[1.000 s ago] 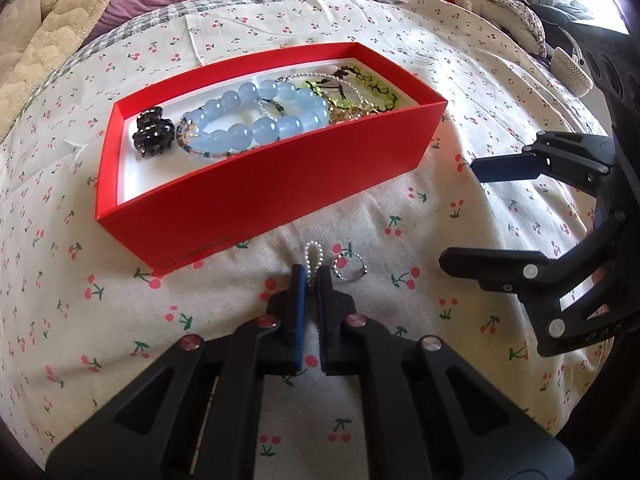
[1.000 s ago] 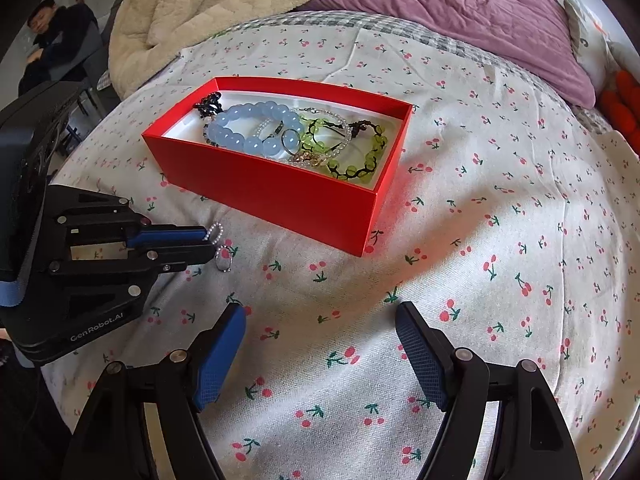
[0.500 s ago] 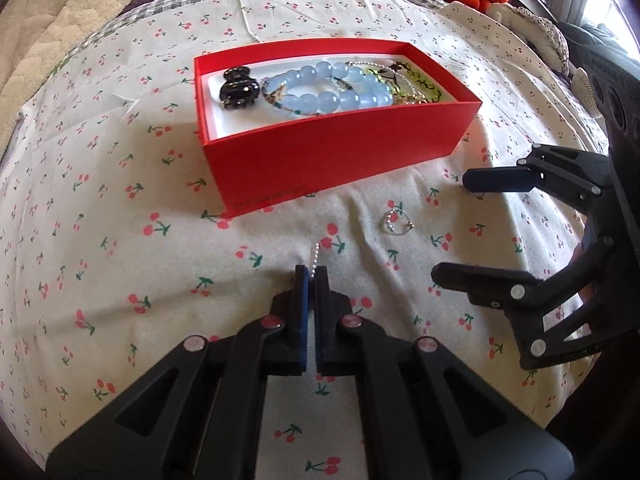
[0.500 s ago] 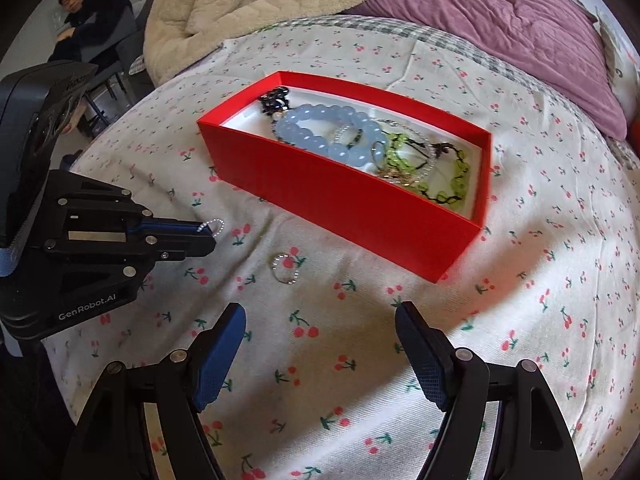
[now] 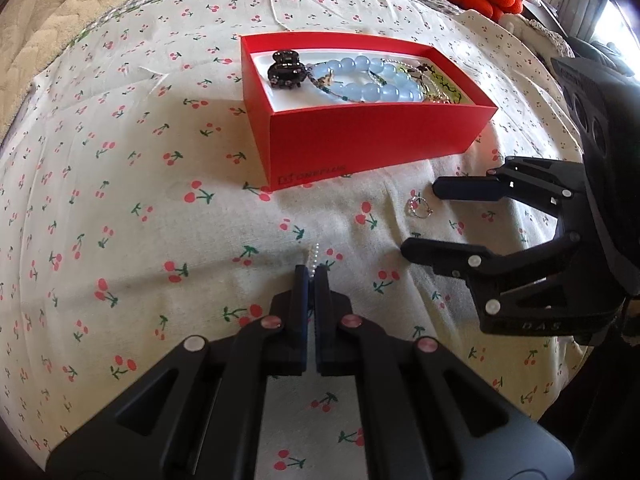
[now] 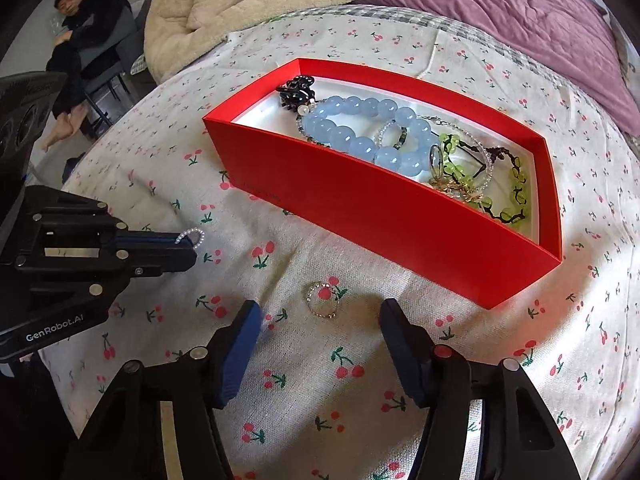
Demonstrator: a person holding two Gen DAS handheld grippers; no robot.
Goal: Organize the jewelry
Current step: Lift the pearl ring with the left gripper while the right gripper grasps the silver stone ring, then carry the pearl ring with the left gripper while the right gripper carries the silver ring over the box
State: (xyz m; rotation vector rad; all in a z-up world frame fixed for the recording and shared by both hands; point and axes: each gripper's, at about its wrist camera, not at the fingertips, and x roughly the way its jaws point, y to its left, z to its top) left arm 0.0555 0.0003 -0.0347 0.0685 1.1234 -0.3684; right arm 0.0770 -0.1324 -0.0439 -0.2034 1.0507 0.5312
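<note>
Left tongs (image 5: 311,271) pinching a beaded ring (image 6: 191,236); right tongs (image 6: 320,322) narrowing, empty, around light, slippery ring (image 6: 323,300); best gripped across its band.

One red box, two small rings outside it, two grippers

One red box (image 6: 384,216) on the cherry-print sheet (image 6: 360,400); inside it one blue bead bracelet (image 6: 360,136), one black hair claw (image 6: 296,90), one green bead bracelet (image 6: 516,196), plus a tangle of thin chains too knotted to count; two beaded rings outside the box, one lying on the sheet (image 6: 323,299), one pinched at the tip of the left gripper (image 6: 191,236); two grippers in all, left (image 5: 311,276) and right (image 6: 320,320); one person seated in the background (image 6: 84,32).
</note>
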